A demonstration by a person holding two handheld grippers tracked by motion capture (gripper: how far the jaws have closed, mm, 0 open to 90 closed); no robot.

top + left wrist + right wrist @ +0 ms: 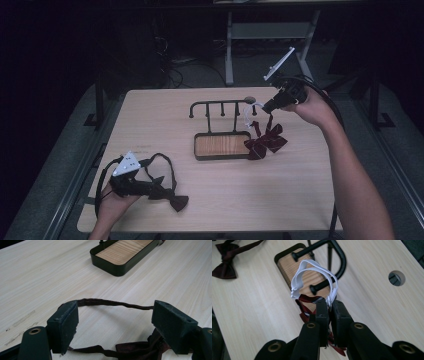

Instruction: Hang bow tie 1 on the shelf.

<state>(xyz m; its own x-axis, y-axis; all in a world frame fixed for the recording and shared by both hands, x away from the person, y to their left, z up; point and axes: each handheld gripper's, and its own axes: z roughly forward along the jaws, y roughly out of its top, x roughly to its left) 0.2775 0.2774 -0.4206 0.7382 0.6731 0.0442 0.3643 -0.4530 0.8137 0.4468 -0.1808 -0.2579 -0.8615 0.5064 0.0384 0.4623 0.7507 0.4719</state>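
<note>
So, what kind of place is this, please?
Probably a lab or workshop set up for recording. A bare wooden table stands on grey floor in a dark room, cables and a metal frame behind it, with only a hook rack and bow ties.

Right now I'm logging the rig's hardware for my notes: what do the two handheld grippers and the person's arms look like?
Both are black two-jaw tools. The left gripper has blocky, dark rectangular pads on arms with brass-ringed holes. The right gripper has the same black jaws and brass rings. Each carries a light grey three-cornered plate on top and trails a black cable. The forearms are bare, no sleeves visible.
</note>
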